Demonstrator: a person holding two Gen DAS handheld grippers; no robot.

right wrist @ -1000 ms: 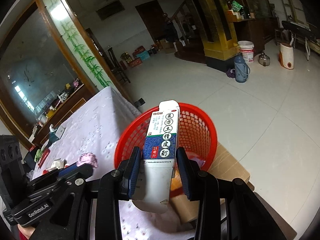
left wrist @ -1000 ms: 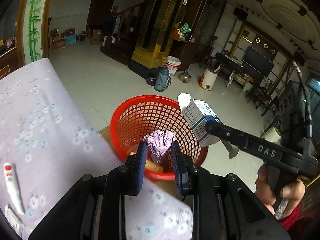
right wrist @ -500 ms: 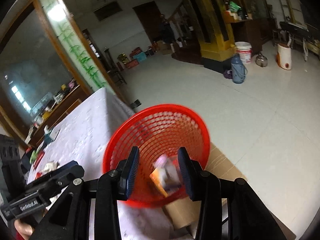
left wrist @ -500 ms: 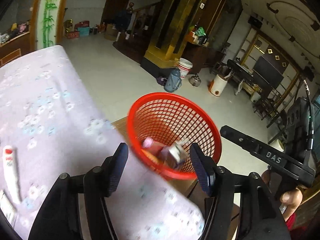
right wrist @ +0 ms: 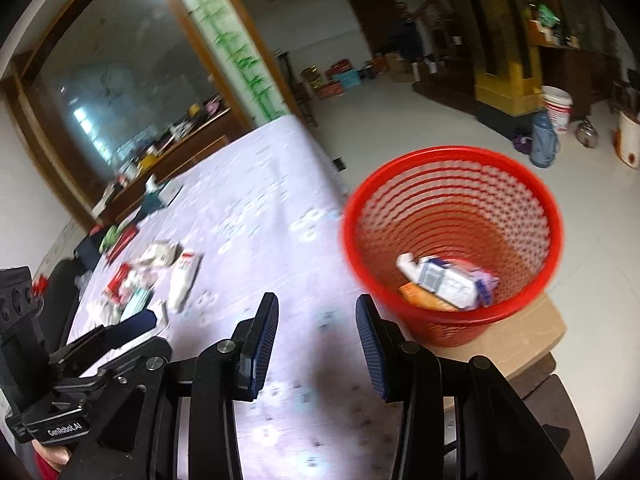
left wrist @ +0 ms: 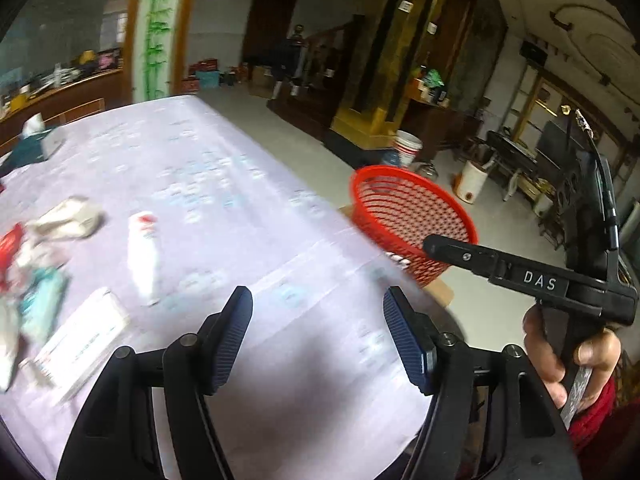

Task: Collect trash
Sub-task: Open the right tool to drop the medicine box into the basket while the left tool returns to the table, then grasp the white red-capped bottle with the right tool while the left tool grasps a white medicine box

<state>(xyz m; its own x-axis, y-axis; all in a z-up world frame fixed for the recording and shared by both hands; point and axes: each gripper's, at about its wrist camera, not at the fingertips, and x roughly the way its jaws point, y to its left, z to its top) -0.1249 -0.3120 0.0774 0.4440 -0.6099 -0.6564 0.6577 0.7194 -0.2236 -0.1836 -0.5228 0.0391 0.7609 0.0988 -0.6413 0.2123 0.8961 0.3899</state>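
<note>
Both grippers are empty with jaws apart: the left gripper (left wrist: 318, 334) hangs over the near part of the table (left wrist: 224, 168), and the right gripper (right wrist: 316, 336) sits by the table edge next to the red basket (right wrist: 554, 216). The basket stands on a cardboard box (right wrist: 532, 340) beside the table and holds a white-and-blue carton (right wrist: 448, 280) on an orange packet (right wrist: 424, 298).

The trash left to collect lies on the table to the left: a white tube (left wrist: 143, 256), a flat white box (left wrist: 82, 338), a crumpled paper wad (left wrist: 66, 218) and a blurred heap of wrappers (left wrist: 24, 280).

All of it looks light. The tube is probably smooth and squashy, so pinch it across the middle of its body. The flat box lies low; taking it by its long edges seems safest. The paper will crush, so any grip works.
</note>
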